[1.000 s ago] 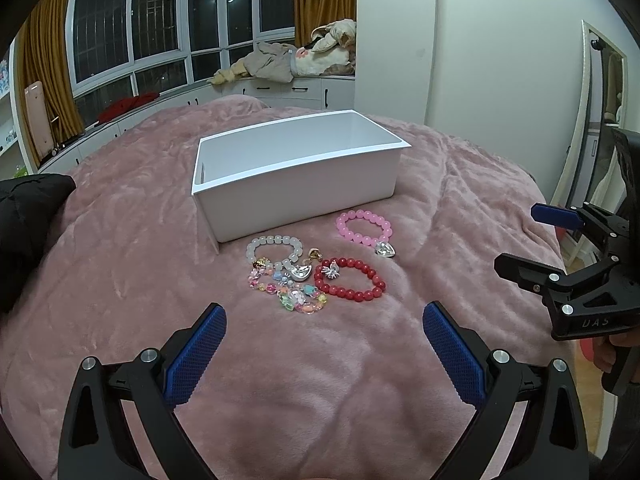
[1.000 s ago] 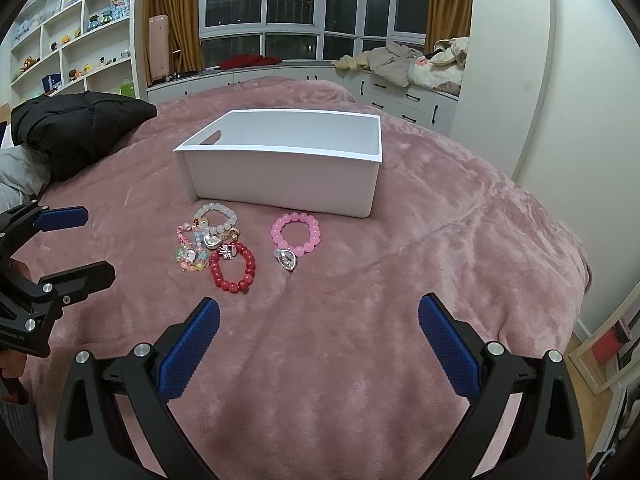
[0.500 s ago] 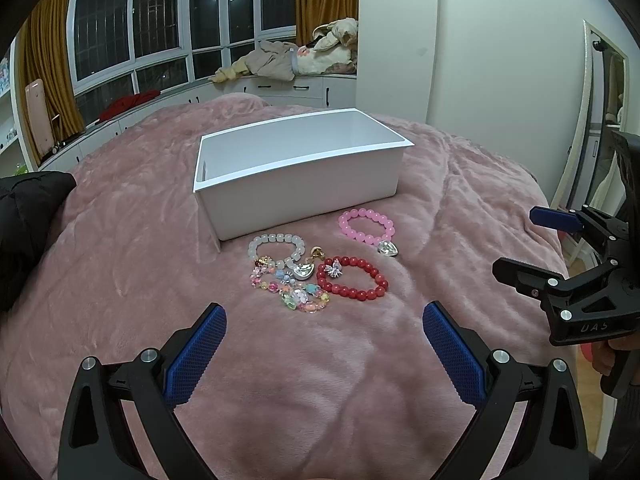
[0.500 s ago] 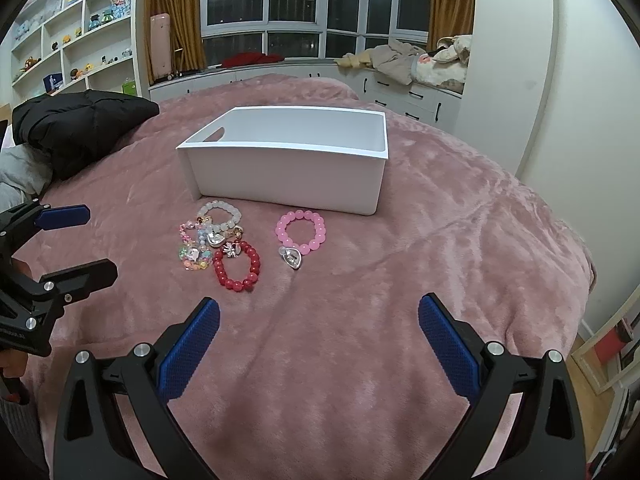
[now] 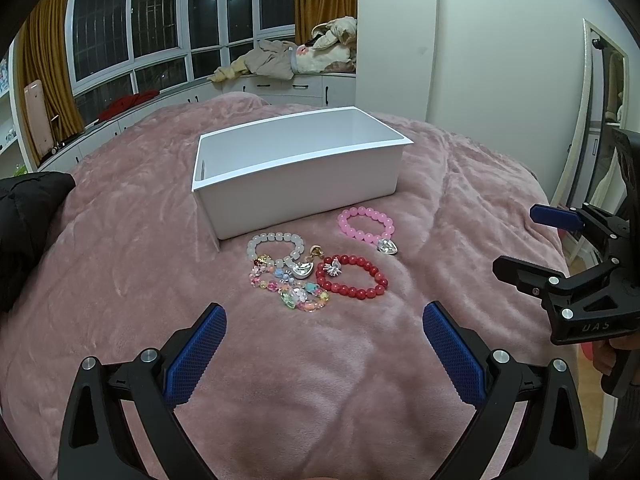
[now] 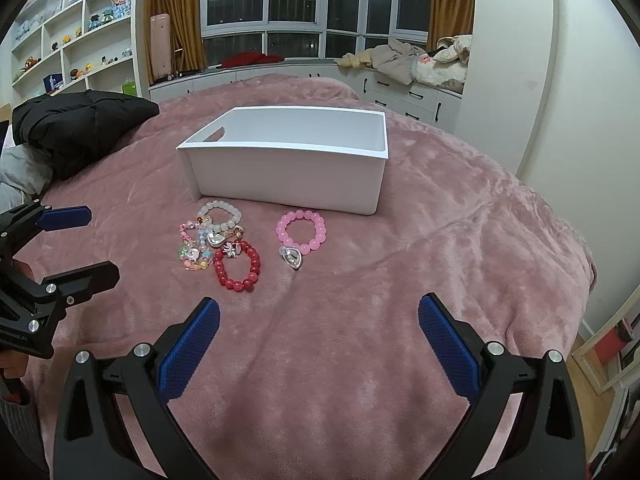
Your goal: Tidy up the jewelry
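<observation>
A white open box [image 5: 304, 188] [image 6: 288, 180] stands on the pink blanket. In front of it lie several bracelets: a white bead one [image 5: 276, 244] [image 6: 219, 216], a multicoloured one [image 5: 294, 294] [image 6: 192, 250], a red bead one [image 5: 352, 278] [image 6: 237, 266] and a pink one with a silver heart charm [image 5: 366, 224] [image 6: 302, 232]. My left gripper [image 5: 324, 344] is open and empty, short of the bracelets; it also shows at the left edge of the right wrist view [image 6: 76, 244]. My right gripper [image 6: 318, 340] is open and empty, and shows at the right in the left wrist view [image 5: 528, 240].
A black jacket [image 6: 76, 128] lies on the bed's left side. The pink blanket [image 6: 400, 280] covers the bed, whose edge drops off at the right. A mirror [image 5: 600, 120] leans on the right wall. Cabinets with clothes [image 6: 408, 60] stand behind.
Both grippers have moved slightly forward toward the bracelets; the box and bracelets look a little nearer. Nothing was taken hold of.
</observation>
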Motion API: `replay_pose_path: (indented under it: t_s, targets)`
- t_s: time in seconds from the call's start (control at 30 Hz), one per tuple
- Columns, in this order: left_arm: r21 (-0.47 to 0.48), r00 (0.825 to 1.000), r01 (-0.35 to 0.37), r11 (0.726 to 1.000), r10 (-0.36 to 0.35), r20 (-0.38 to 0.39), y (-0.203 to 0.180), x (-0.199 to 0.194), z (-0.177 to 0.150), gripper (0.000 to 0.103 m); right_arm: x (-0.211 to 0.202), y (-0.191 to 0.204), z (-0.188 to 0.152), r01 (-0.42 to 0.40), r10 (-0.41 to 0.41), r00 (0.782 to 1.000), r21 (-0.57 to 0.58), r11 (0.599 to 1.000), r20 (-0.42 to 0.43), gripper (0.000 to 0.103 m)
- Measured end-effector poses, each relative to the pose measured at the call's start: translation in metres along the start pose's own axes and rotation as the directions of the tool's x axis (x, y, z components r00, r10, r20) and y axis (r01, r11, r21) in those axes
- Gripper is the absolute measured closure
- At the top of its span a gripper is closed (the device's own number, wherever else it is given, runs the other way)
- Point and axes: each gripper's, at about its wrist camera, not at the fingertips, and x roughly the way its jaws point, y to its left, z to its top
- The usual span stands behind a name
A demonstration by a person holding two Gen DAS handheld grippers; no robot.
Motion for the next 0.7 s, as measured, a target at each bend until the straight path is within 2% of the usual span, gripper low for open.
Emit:
replay_pose_path:
  t_s: [0.5,0.7]
  targets:
    - [0.019,1.0,0.011,1.0,-0.011,-0.013,-0.004,0.004,-0.002,0.004,0.003,0.003,0.001,-0.004,0.004,1.0,-0.008,1.0,-0.005,0.005]
    - [0.03,0.999,0.046,0.998,-0.046,-0.024,-0.004,0.018,-0.003,0.004,0.014,-0.001,0.004,-0.031,0.031,1.0,-0.007,1.0,0.005,0.005]
